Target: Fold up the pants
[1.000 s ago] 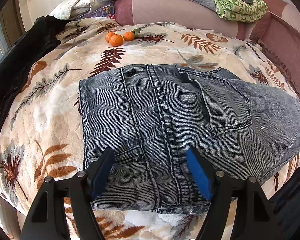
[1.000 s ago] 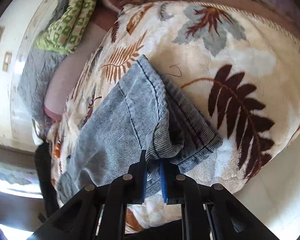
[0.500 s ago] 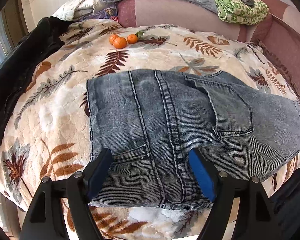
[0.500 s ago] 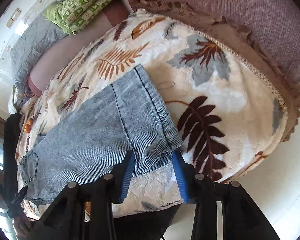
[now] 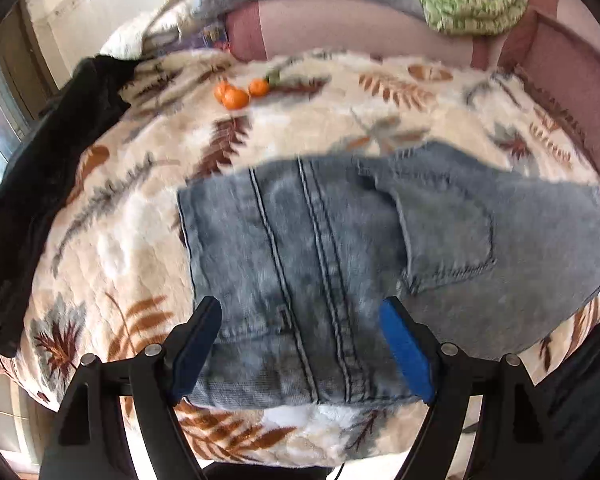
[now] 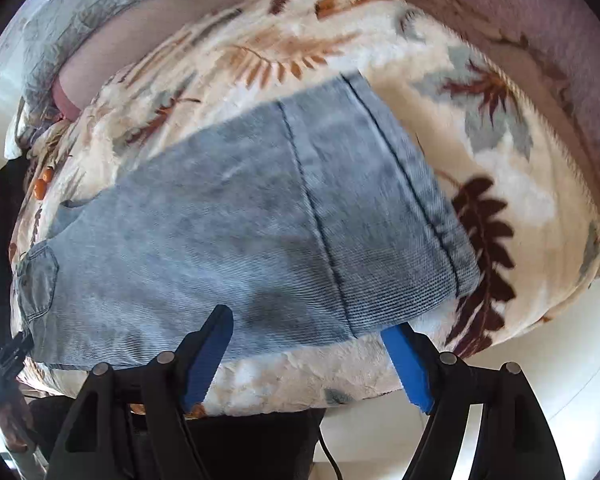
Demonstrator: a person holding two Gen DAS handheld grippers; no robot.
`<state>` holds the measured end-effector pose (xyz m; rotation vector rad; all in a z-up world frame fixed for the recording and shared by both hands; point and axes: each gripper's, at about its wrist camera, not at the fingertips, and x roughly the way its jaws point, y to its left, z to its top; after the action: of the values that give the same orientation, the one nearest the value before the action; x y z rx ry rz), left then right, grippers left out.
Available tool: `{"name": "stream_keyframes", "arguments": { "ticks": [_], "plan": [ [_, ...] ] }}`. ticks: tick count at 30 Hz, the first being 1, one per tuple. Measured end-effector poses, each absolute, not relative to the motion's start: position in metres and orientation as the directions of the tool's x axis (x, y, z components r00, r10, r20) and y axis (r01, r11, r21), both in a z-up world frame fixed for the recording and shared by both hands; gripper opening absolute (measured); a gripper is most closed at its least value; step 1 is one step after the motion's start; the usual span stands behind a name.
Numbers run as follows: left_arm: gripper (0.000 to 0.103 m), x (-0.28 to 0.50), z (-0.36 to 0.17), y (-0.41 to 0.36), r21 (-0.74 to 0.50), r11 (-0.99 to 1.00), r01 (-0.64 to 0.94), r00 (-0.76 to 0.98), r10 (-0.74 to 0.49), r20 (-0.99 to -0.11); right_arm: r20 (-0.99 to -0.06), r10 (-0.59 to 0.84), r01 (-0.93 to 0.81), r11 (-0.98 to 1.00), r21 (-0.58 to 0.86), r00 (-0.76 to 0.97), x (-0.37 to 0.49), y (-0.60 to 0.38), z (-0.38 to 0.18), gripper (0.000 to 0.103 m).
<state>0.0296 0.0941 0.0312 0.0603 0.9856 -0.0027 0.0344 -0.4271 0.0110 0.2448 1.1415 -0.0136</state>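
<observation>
Folded pants (image 5: pixel 340 248) lie on the bed (image 5: pixel 112 248); left gripper (image 5: pixel 300 344) and right gripper (image 6: pixel 312 356) jaws apart above their near edge

No readable text, no labels, no brand marks, no numbers, no signs, both views motion-blurred, nothing legible on any surface shown

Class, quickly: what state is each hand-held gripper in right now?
Left hand-held gripper: open, holding nothing, above folded grey-blue denim pants.
Right hand-held gripper: open, holding nothing.
</observation>
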Motion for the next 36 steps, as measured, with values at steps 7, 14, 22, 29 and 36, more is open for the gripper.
{"name": "stream_keyframes", "arguments": {
  "ticks": [7,14,22,29,36],
  "plan": [
    [0.086,0.075,0.005,0.063,-0.001,0.999,0.052,0.503,-0.027,-0.864,-0.832,0.293,-0.266,0.946,0.183,0.471,0.124,-0.262,0.078,0.078],
    [0.087,0.065,-0.027,0.060,0.044,0.995,0.087,0.524,-0.008,-0.851,-0.936,0.195,-0.472,0.881,0.036,0.292,0.188,-0.132,-0.003,0.049],
    [0.088,0.065,-0.027,0.064,0.045,0.996,0.074,0.522,-0.001,-0.853,-0.929,0.166,-0.542,0.839,-0.043,0.330,0.193,-0.109,-0.037,0.012],
    [0.089,0.065,-0.027,0.063,0.046,0.996,0.073,0.514,0.002,-0.858,-0.856,-0.014,-0.517,0.792,-0.326,0.517,0.203,-0.081,-0.024,0.003],
    [0.089,0.064,-0.026,0.062,0.050,0.996,0.072,0.520,0.006,-0.854,-0.880,0.076,-0.430,0.890,-0.152,0.469,0.215,-0.111,-0.024,0.005]
  ]
}}
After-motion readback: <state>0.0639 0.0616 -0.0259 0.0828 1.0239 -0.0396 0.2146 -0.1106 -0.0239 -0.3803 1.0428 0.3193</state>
